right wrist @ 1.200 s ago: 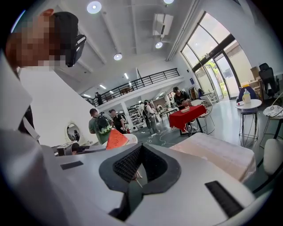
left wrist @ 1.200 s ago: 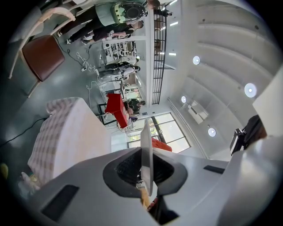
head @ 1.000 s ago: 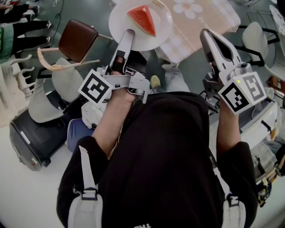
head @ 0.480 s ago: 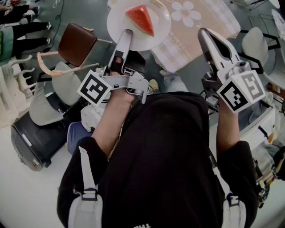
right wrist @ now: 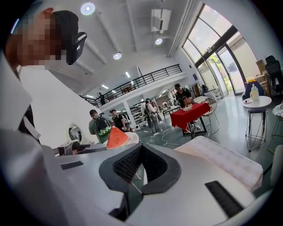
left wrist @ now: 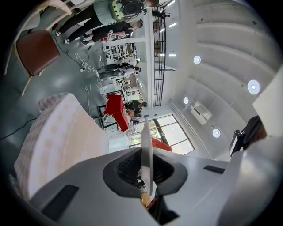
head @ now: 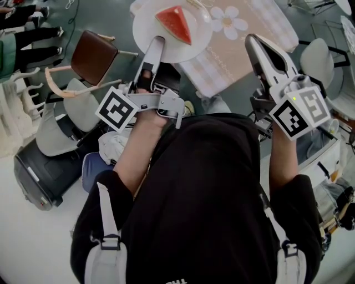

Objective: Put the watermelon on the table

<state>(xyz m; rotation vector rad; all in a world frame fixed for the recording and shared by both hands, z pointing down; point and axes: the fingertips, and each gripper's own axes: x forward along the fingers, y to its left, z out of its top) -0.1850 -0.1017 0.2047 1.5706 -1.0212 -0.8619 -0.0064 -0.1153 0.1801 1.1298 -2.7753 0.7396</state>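
I see the watermelon (head: pixel 176 22) lying on the plate (head: pixel 148 22), whose near rim sits between my left tongs (head: pixel 158 40). The desk (head: pixel 258 30) lies just right of the plate, with my right tongs (head: pixel 256 43) before it. A chair (head: pixel 94 54) stands left of the plate.

grey floor (head: pixel 94 16), brown chair (head: pixel 94 55), tall windows (right wrist: pixel 216 48), round ceiling lights (right wrist: pixel 87 8)

left gripper (left wrist: pixel 148 181) jaws pinched on a thin white edge, probably a plate (left wrist: pixel 146 145); checked-cloth table (left wrist: pixel 57 141) sits near.
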